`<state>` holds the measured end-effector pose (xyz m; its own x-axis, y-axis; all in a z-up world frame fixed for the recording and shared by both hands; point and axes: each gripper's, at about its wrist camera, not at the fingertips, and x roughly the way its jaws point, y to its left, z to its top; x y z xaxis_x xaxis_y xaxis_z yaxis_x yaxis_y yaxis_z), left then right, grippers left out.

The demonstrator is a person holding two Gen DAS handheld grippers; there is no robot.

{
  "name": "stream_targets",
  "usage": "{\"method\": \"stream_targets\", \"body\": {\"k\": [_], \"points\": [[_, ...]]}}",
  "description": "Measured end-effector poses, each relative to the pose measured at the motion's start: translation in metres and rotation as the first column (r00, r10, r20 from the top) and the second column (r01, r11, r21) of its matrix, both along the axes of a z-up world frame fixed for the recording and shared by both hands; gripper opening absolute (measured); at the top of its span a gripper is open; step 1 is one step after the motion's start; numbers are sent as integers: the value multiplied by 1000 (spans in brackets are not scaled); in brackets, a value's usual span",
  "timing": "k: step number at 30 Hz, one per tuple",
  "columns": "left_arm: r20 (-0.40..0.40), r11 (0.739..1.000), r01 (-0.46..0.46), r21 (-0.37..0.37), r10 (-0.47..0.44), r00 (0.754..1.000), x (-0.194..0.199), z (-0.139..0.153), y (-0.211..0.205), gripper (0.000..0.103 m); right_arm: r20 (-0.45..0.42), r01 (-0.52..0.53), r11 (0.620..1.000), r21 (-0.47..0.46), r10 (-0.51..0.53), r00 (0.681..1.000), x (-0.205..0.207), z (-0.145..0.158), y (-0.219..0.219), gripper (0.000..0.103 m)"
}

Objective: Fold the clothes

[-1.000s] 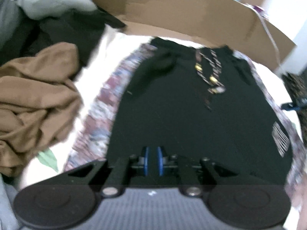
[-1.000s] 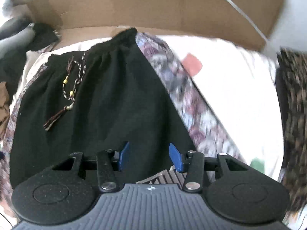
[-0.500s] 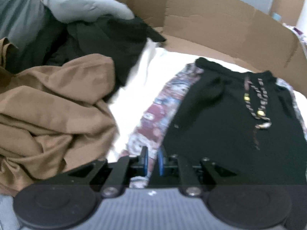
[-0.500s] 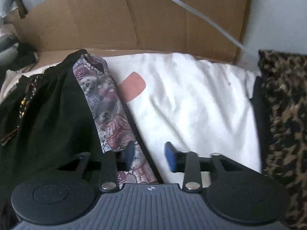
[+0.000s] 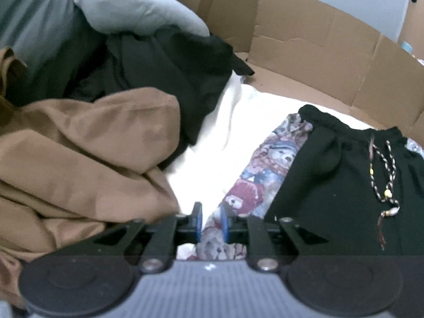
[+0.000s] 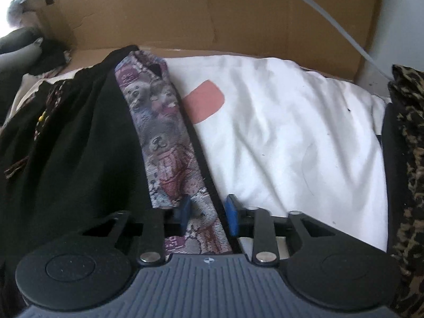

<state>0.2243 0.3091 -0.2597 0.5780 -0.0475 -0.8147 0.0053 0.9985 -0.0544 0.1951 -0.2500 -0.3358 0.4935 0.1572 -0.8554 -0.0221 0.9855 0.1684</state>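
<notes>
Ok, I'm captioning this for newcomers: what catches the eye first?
The black drawstring shorts with teddy-bear tapestry side panels, spread on the white sheet in the middle. Then the crumpled brown garment heaped to their left in the left wrist view, and leopard-print fabric at the right wrist view's right edge.

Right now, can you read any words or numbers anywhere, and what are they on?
No word or number can be read in either view.
Bear-print strip down the side of the black garment: pale marks on its purple patches might be letters, but they are too blurred to read.
Cardboard: plain, no print shows.
</notes>
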Motion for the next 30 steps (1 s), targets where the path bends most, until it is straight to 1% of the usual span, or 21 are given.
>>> {"method": "stream_targets", "body": {"k": [1,2,3,4,6,7,9,10,12,13,14,16,17,19,22,26,30], "points": [[0,1000,2,2,-2,1000,0,-2,1,23,-2,-1,1000,1,1,1000,0,2,-1,3],[-1,1000,4,4,-4,1000,1,-3,1,32,0,-1,1000,-8,1,1000,-1,4,-1,1],[0,1000,4,4,-4,1000,0,-5,2,35,3,5,1000,-24,-5,1000,-2,5,-1,1],[2,1000,2,2,-2,1000,0,-6,4,36,1,14,999,-39,-14,1000,-3,6,-2,0],[-8,1000,8,-5,-8,1000,-1,-11,4,36,-3,30,998,-49,-30,1000,-3,6,-5,0],[-19,1000,14,6,-14,1000,-2,-14,3,36,-6,39,998,-51,-40,999,-3,5,-6,0],[-48,998,34,46,-32,998,-3,-22,-1,36,-13,50,997,-58,-51,999,-3,3,-7,0],[-67,995,56,79,-51,996,-4,-28,-5,36,-15,50,997,-65,-51,999,-2,3,-6,0],[-66,986,93,137,-84,994,-6,-31,-13,37,-21,44,995,-85,-46,999,-1,3,-2,1],[-67,985,96,146,-87,994,-6,-30,-15,37,-24,43,995,-86,-45,999,0,5,0,2],[-69,985,95,148,-85,994,-6,-27,-16,34,-26,43,995,-86,-45,999,1,7,1,4],[-60,986,94,141,-86,994,-5,-20,-18,31,9,33,998,-56,-32,999,4,15,3,8],[-45,987,97,128,-92,995,-5,-14,-18,31,28,26,999,-39,-25,999,5,19,4,18],[-17,988,102,116,-101,995,-3,-7,-19,31,54,33,999,-25,-32,998,12,23,7,34],[3,989,105,107,-106,994,7,-1,-21,31,71,37,999,-21,-35,997,26,23,14,34],[0,990,115,82,-115,993,28,-2,-30,31,86,61,998,4,-61,994,43,18,20,34],[-43,986,120,112,-116,992,46,-16,-42,31,73,61,998,-13,-60,996,59,10,24,34]]}}
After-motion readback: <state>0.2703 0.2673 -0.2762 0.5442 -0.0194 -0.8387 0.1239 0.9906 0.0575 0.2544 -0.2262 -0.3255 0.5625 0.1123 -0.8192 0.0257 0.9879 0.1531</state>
